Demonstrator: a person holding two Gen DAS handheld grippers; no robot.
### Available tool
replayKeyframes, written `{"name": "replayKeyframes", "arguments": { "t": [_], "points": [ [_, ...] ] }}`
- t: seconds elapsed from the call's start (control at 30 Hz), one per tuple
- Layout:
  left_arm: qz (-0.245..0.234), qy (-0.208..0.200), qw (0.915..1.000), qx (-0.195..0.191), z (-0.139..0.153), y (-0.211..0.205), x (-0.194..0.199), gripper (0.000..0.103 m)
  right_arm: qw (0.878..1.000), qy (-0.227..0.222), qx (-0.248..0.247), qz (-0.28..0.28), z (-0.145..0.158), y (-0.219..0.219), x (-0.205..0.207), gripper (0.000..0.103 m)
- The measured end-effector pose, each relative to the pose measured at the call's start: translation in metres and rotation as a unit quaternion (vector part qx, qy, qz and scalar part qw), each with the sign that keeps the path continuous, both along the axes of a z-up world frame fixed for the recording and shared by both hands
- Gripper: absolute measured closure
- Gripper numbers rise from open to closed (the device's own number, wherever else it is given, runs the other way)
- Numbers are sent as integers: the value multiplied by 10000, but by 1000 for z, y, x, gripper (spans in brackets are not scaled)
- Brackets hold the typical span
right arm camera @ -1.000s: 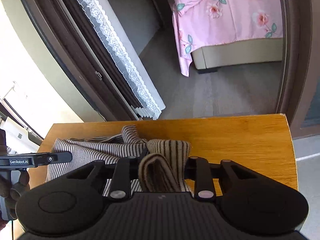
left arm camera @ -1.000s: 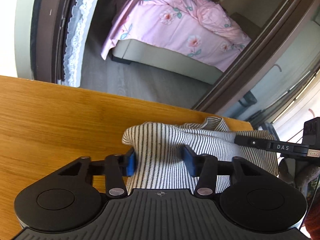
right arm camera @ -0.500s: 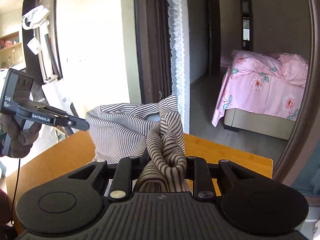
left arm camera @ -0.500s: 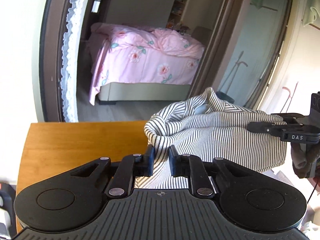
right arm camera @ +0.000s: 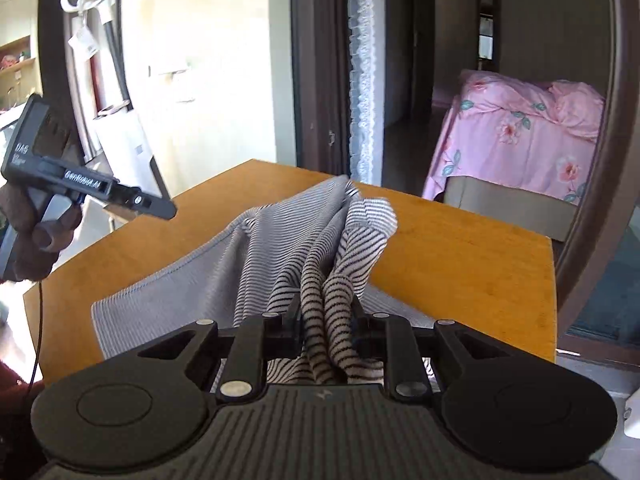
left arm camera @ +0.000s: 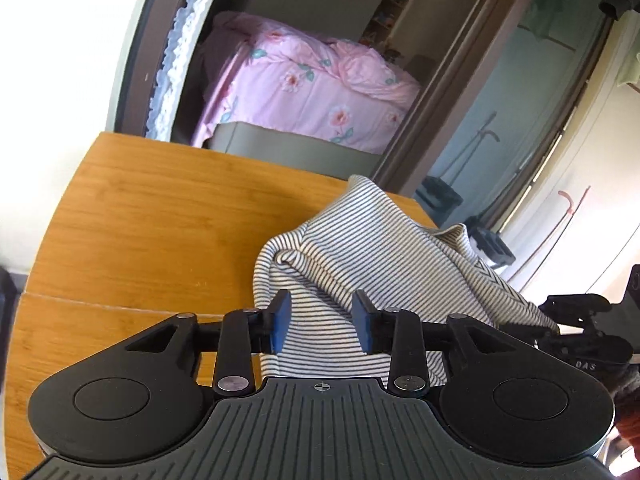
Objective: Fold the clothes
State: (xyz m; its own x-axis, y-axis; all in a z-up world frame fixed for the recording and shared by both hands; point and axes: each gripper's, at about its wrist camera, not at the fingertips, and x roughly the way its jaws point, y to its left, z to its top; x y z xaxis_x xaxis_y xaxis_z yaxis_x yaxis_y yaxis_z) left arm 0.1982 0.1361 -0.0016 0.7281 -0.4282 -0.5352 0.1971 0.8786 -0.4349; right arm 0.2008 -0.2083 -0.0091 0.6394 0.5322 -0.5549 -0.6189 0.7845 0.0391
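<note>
Striped clothing [right arm camera: 280, 264] hangs bunched between my two claws above the wooden surface [left arm camera: 152, 216]. My right claw [right arm camera: 326, 320] pinches a thick twist of the bold black-and-white fabric, its black fingers [right arm camera: 292, 320] pressed hard into the bundle from both sides, the jaws having just been drawing closer on it. From that grip the cloth fans away from me and to the left in loose folds, its finer-striped panel sloping down toward the near left of the surface.

My left claw [left arm camera: 320, 322] has just been spreading: its blue pads [left arm camera: 280, 320] now stand parted, with the striped cloth lying between them; the left pad sits at the fabric's edge, the right pad just touches or nearly touches it, and I cannot tell whether either presses. Seen from the right wrist camera, that left claw [right arm camera: 160, 206] is well apart from the cloth, held up at the left in my gloved hand [right arm camera: 36, 224].

Beyond the surface a doorway opens onto a bed [right arm camera: 516, 140] under a pink floral cover, with a white lace curtain [right arm camera: 362, 80] hanging at the door frame.
</note>
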Motion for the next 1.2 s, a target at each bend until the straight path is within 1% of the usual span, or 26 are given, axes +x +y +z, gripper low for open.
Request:
{"name": "replayKeyframes", "arguments": {
  "t": [0.03, 0.07, 0.1, 0.17, 0.23, 0.3, 0.37, 0.4, 0.43, 0.47, 0.5, 0.57, 0.67, 0.7, 0.73, 0.77, 0.8, 0.83, 0.9, 0.97, 1.0, 1.07, 1.1, 1.13, 1.17, 1.2],
  "points": [
    [-82, -45, 9999, -39, 1, -4, 4, 55, 9999, -28, 52, -94, 5, -3, 12, 84],
    [-165, -89, 9998, -78, 2, -9, 9, 44, 9998, -84, 52, -163, 9, -3, 25, 84],
    [-265, -150, 9995, -119, 1, -16, 14, 30, 9996, -175, -13, -203, 13, 0, 39, 84],
    [-495, -299, 9981, -206, -1, -35, 26, 17, 9989, -356, -142, -282, 21, 6, 66, 85],
    [-721, -474, 9962, -80, -6, -58, 39, 14, 9978, -439, -321, -384, 24, 8, 95, 85],
    [-876, -684, 9935, 249, -14, -76, 49, 9, 9961, -362, -568, -564, 18, 5, 126, 85],
    [-1070, -806, 9894, 554, -26, -92, 58, 8, 9929, -327, -863, -753, 8, 1, 149, 84],
    [-1162, -712, 9886, 637, -35, -97, 63, 8, 9902, -349, -1052, -847, 2, -1, 158, 84],
    [-1241, -432, 9892, 653, -45, -100, 69, 8, 9877, -380, -1218, -908, -5, -2, 165, 84],
    [-1326, -222, 9891, 607, -52, -100, 71, 11, 9865, -379, -1301, -924, -12, -2, 170, 84],
    [-1422, -109, 9884, 513, -54, -99, 71, 11, 9860, -369, -1349, -911, -19, 0, 176, 84],
    [-1615, 116, 9863, 326, -59, -97, 71, 6, 9869, -357, -1352, -809, -33, 11, 186, 85],
    [-1799, 176, 9829, 349, -60, -102, 62, 4, 9871, -298, -1405, -714, -47, 22, 200, 84],
    [-1812, 220, 9828, 269, -56, -100, 63, 4, 9867, -252, -1439, -716, -51, 22, 205, 84],
    [-1758, 253, 9840, 143, -49, -96, 65, 5, 9863, -206, -1474, -717, -55, 21, 209, 82],
    [-1704, 287, 9850, 18, -43, -91, 66, 5, 9863, -179, -1456, -761, -56, 18, 212, 76],
    [-1476, 199, 9888, -58, -31, -83, 71, 5, 9867, -175, -1371, -858, -53, 11, 213, 72],
    [-1112, 83, 9938, -19, -18, -74, 79, 5, 9865, -207, -1290, -992, -49, 3, 212, 69],
    [-422, 30, 9990, 172, 3, -57, 103, 5, 9849, -301, -1047, -1346, -32, -18, 206, 65],
    [-10, 305, 9993, 220, 6, -43, 138, 5, 9841, -107, -497, -1703, -15, -45, 200, 55],
    [61, 534, 9984, 168, 2, -38, 155, 5, 9836, 46, -223, -1792, -10, -57, 196, 53],
    [164, 962, 9952, 78, -8, -30, 185, 7, 9833, 409, 242, -1754, -6, -74, 185, 53],
    [161, 1146, 9932, 82, -15, -29, 196, 10, 9833, 553, 389, -1688, -7, -79, 179, 54],
    [142, 1267, 9918, 121, -21, -29, 203, 12, 9846, 648, 427, -1566, -11, -80, 173, 60],
    [108, 1330, 9909, 168, -25, -32, 207, 16, 9863, 703, 319, -1458, -17, -79, 167, 70],
    [74, 1393, 9900, 215, -30, -34, 210, 17, 9881, 707, 27, -1368, -28, -73, 162, 71]
  ]
}}
